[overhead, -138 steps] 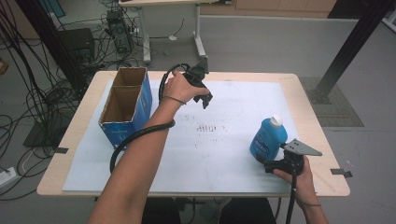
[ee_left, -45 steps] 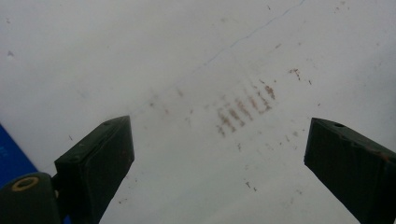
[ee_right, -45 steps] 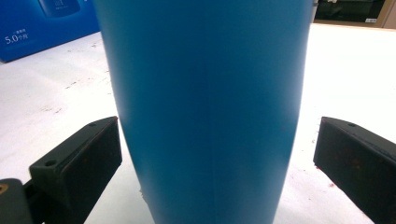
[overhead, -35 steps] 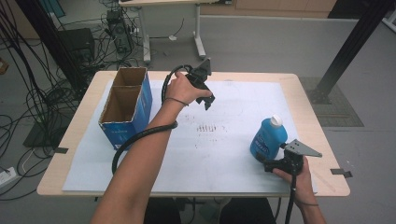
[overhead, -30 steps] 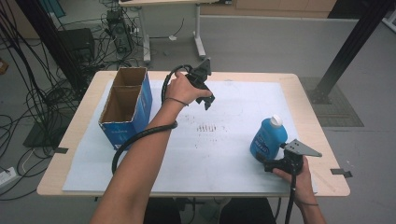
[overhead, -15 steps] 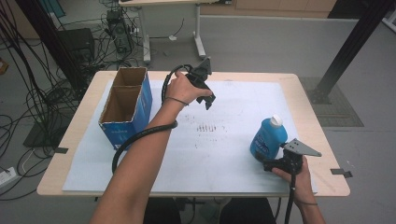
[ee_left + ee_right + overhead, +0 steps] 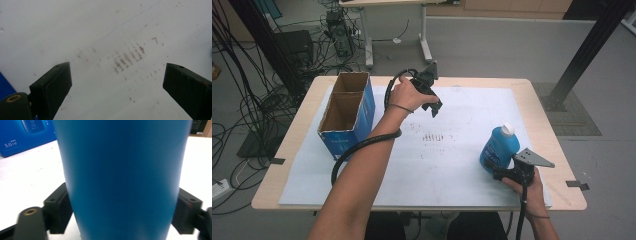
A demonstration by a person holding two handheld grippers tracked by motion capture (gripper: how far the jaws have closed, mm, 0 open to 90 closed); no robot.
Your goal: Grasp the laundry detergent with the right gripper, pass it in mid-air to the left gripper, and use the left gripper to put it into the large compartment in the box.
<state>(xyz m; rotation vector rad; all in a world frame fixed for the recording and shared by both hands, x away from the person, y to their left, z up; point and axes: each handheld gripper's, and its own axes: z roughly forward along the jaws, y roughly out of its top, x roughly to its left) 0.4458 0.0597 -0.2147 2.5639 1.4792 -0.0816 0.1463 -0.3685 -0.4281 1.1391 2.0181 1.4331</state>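
A blue bottle (image 7: 498, 147) with a white cap stands upright on the white sheet at the right front. My right gripper (image 7: 495, 169) reaches it from the near side. In the right gripper view its jaws have just been closing and both pads (image 7: 58, 207) press on the sides of the bottle (image 7: 122, 170). My left gripper (image 7: 435, 108) hangs above the far middle of the sheet, pointing down. In the left gripper view the left gripper (image 7: 116, 75) stands open with only the stained sheet between its fingers.
An open blue cardboard box (image 7: 344, 112) with two compartments stands at the left of the table; it also shows in the right gripper view (image 7: 25, 132). The white sheet (image 7: 452, 165) covers most of the wooden table (image 7: 557, 145). Cables and table legs lie on the floor beyond.
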